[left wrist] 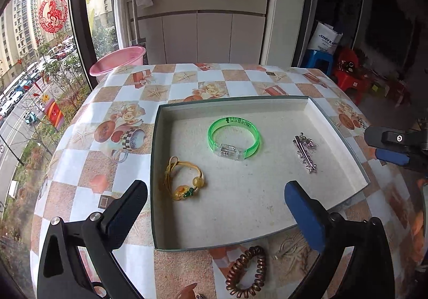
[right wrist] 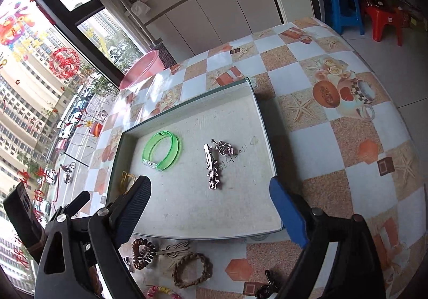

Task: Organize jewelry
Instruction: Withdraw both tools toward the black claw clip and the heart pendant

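The tray (left wrist: 339,138) floor is bare at 6 o'clock; the green bracelet (left wrist: 234,138) sits at 12.

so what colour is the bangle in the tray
Translucent green bangle with a clear clasp, best in the left wrist view.

Checked tablecloth (left wrist: 80,165) of white and sandy orange squares with starfish, roses and fruit. Off-white tray (left wrist: 267,197) edged dark green. Translucent green bangle (left wrist: 233,138), silver hair clip (left wrist: 306,153), yellow beaded hair tie (left wrist: 184,178), coppery brown coil tie (left wrist: 247,272). Pink basin (left wrist: 117,60), upper left.
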A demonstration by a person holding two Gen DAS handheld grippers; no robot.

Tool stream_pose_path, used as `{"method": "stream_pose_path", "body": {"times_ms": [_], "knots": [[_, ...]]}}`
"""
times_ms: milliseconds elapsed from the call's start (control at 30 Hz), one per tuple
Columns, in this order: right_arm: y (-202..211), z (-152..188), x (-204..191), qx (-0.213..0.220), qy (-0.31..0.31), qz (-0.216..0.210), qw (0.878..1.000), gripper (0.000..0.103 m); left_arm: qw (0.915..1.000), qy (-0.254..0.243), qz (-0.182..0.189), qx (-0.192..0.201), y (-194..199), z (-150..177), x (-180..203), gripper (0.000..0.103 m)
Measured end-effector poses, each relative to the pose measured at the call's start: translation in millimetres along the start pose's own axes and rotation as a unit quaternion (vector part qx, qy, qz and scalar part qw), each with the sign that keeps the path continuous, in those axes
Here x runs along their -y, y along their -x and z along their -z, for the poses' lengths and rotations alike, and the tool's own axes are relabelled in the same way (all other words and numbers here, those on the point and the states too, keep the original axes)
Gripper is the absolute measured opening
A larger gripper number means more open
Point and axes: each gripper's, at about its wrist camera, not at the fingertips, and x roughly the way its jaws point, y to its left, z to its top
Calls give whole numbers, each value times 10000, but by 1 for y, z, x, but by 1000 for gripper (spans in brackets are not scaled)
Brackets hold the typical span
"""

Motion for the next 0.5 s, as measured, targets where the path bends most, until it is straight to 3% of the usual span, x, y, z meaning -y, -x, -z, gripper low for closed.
{"method": "stream_pose_path", "body": {"times_ms": [133,367,500], "knots": [[19,10,0,246,-16,-112,9996,103,9999,133,66,-81,19,20,-11,103],[47,29,-2,53,-24,-275,9996,103,9991,316,-258,-151,46,62,-30,103],[65,43,-6,88,139,-140,9998,103,9985,392,-322,-185,52,80,-35,103]]}}
